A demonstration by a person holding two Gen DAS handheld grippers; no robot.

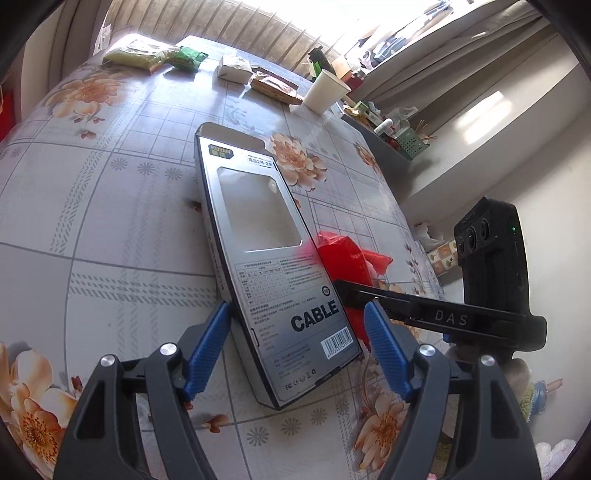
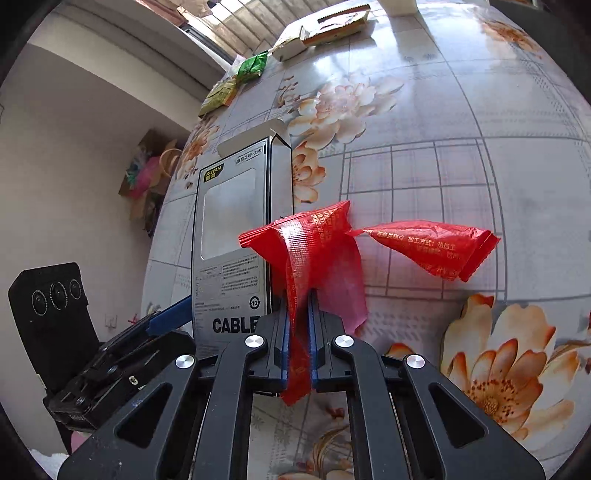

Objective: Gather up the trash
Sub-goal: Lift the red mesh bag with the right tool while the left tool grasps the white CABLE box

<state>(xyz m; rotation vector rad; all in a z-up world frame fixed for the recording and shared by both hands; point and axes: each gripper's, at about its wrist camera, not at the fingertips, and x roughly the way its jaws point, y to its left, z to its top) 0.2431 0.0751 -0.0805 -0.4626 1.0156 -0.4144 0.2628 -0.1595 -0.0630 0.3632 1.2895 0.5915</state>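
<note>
Beside the cable box [image 2: 236, 236], right side, red wrapper [image 2: 321, 254] pinched in right tool [image 2: 300, 325], clamped tight on it. Thin, limp, slippery film; grip bunched middle. Left tool [image 1: 299, 354] wide, straddling stiff, light box on table [image 1: 110, 229], pads not pressing.

In the left wrist view the red wrapper [image 1: 341, 258] at centre right is mostly hidden behind the cable box [image 1: 273, 258] and the dark bar of the right gripper [image 1: 373, 291]; its near edge is blurred. The fine print on the box is too small to read. In the right wrist view the paper cup [image 2: 400, 7] is cut off by the top edge
</note>
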